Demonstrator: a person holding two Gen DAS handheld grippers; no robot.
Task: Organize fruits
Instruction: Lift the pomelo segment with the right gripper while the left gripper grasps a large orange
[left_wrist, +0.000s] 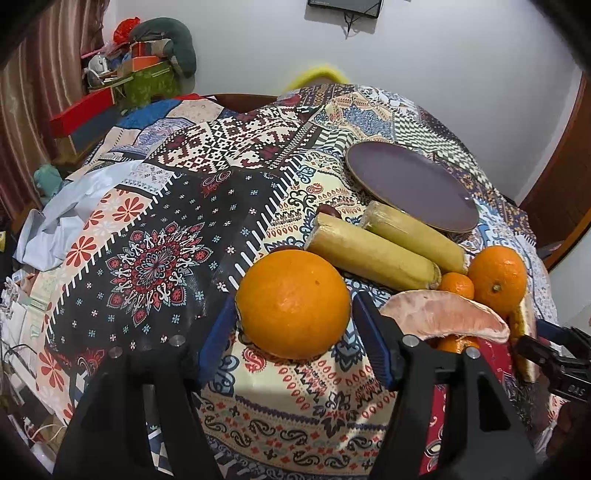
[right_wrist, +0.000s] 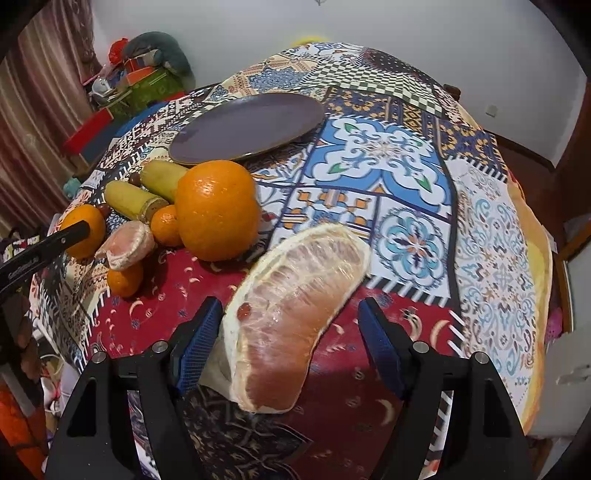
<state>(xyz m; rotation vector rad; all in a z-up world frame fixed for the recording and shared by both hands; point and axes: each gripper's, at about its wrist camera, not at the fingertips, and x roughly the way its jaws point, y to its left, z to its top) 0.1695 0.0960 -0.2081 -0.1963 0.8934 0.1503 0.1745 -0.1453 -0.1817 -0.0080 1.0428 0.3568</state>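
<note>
In the left wrist view a large orange (left_wrist: 293, 302) sits on the patterned cloth between the open blue pads of my left gripper (left_wrist: 293, 332); neither pad clearly touches it. Behind it lie two yellow-green sugarcane pieces (left_wrist: 373, 254), a small tangerine (left_wrist: 456, 284), another orange (left_wrist: 496, 278) and a pink pomelo segment (left_wrist: 450, 314). In the right wrist view a big pomelo segment (right_wrist: 295, 317) lies between the open pads of my right gripper (right_wrist: 291, 343). The dark purple plate (right_wrist: 247, 127) is bare at the back; it also shows in the left wrist view (left_wrist: 410, 184).
The fruit cluster in the right wrist view holds an orange (right_wrist: 216, 208), tangerines (right_wrist: 166, 225) and a smaller pomelo piece (right_wrist: 127, 242). My left gripper's body (right_wrist: 40, 251) enters at the left. Boxes and clutter (left_wrist: 129, 77) stand beyond the table's far left edge.
</note>
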